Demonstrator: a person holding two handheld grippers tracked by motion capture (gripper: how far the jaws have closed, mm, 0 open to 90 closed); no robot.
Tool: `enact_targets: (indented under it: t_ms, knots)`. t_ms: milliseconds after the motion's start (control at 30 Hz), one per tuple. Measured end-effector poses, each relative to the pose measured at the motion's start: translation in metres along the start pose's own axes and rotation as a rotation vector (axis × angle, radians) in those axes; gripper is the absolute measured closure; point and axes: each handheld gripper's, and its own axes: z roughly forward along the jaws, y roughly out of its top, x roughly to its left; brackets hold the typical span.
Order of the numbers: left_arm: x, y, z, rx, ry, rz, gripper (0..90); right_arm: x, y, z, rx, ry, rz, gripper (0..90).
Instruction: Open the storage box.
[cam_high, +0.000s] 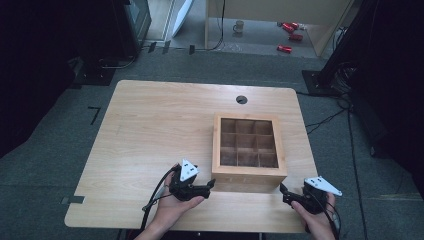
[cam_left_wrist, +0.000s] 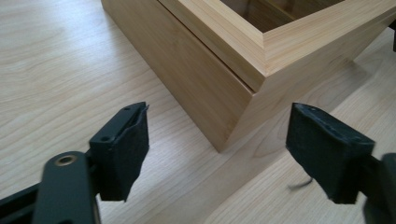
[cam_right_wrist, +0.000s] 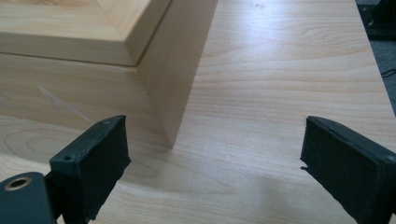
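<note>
Toward the right half of the bench (cam_high: 150, 130), nearer its near edge than its far one, sat a square wooden box (cam_high: 248, 145) with a framed top. Through that top a grid of nine compartments showed, three by three, and each looked empty. No label or writing could be read on the box. Near the far edge a small round hole (cam_high: 241, 99) pierced the bench top. At the near edge the left gripper (cam_high: 211, 185) lay in the person's left hand (cam_high: 172, 207), its tip just beside the box's near left corner; in the left gripper view its jaws stood wide apart, holding nothing, with that corner between them but farther off. The right gripper (cam_high: 283, 190), in the right hand (cam_high: 320, 220), hovered near the box's near right corner, jaws likewise spread wide and empty.
</note>
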Motion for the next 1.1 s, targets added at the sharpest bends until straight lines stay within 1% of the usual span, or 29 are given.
enact_targets:
  t_ms: [33, 67, 100, 167, 200, 233, 267, 300, 333, 367, 400, 433, 467, 533, 600, 667, 733, 900, 933, 967, 1000, 1100]
  knots:
    - [-0.001, 0.0, 0.001, 0.004, 0.0, 0.002, 26.1, 0.001, 0.0, 0.0, -0.005, 0.004, 0.0, 10.2]
    - [-0.001, 0.0, 0.001, 0.004, 0.0, 0.002, 30.3, 0.001, 0.0, 0.0, -0.005, 0.004, 0.0, 10.2]
    - [-0.003, 0.0, 0.003, 0.007, -0.006, 0.004, 33.7, 0.003, 0.001, -0.001, -0.016, 0.009, -0.001, 12.7]
    - [-0.003, 0.0, 0.003, 0.008, -0.011, 0.007, 39.5, 0.003, 0.002, -0.002, -0.02, 0.015, -0.001, 13.0]
    - [-0.004, 0.0, 0.004, 0.006, -0.02, 0.002, 42.4, 0.006, 0.003, -0.002, -0.028, 0.033, -0.006, 14.1]
    - [-0.004, 0.0, 0.004, 0.006, -0.02, 0.002, 45.0, 0.007, 0.003, -0.003, -0.032, 0.039, -0.011, 14.9]
    - [-0.004, 0.001, 0.005, 0.002, -0.031, -0.011, 47.8, 0.008, 0.003, -0.003, -0.035, 0.045, -0.014, 16.5]
    - [-0.004, 0.001, 0.005, 0.002, -0.031, -0.011, 50.0, 0.008, 0.003, -0.003, -0.035, 0.045, -0.014, 16.5]
    - [-0.003, 0.002, 0.006, -0.004, -0.04, -0.021, 52.7, 0.01, 0.004, -0.003, -0.04, 0.061, -0.021, 20.0]
    - [-0.003, 0.002, 0.006, -0.004, -0.04, -0.021, 54.7, 0.01, 0.004, -0.003, -0.04, 0.061, -0.021, 20.0]
    - [-0.003, 0.003, 0.006, -0.007, -0.045, -0.023, 57.0, 0.013, 0.005, -0.003, -0.049, 0.072, -0.028, 23.2]
    - [-0.003, 0.003, 0.006, -0.009, -0.051, -0.025, 58.6, 0.014, 0.005, -0.003, -0.054, 0.08, -0.031, 24.7]
    - [-0.003, 0.004, 0.006, -0.011, -0.068, -0.025, 60.5, 0.015, 0.005, -0.003, -0.059, 0.084, -0.032, 26.2]
    - [-0.004, 0.004, 0.007, -0.007, -0.076, -0.019, 64.2, 0.016, 0.006, -0.003, -0.065, 0.096, -0.031, 29.0]
    - [-0.004, 0.005, 0.007, -0.008, -0.091, -0.025, 68.4, 0.017, 0.007, -0.003, -0.073, 0.105, -0.031, 31.3]
    - [-0.003, 0.006, 0.005, -0.013, -0.096, -0.028, 69.4, 0.018, 0.007, -0.003, -0.081, 0.112, -0.031, 32.6]
    - [-0.002, 0.007, 0.005, -0.008, -0.104, -0.026, 70.3, 0.018, 0.008, -0.002, -0.082, 0.103, -0.028, 33.2]
    - [-0.002, 0.007, 0.004, -0.016, -0.104, -0.023, 71.2, 0.019, 0.008, -0.002, -0.094, 0.119, -0.033, 35.9]
    - [-0.002, 0.008, 0.003, -0.029, -0.108, -0.022, 71.6, 0.021, 0.009, -0.004, -0.117, 0.129, -0.036, 37.3]
    - [-0.002, 0.008, 0.003, -0.029, -0.108, -0.022, 72.3, 0.021, 0.009, -0.005, -0.129, 0.131, -0.036, 37.2]
    - [-0.002, 0.011, 0.0, -0.044, -0.109, -0.021, 73.1, 0.022, 0.01, -0.006, -0.141, 0.136, -0.034, 37.1]
    - [-0.001, 0.014, 0.0, -0.048, -0.105, -0.022, 73.4, 0.022, 0.012, -0.007, -0.158, 0.142, -0.026, 36.9]
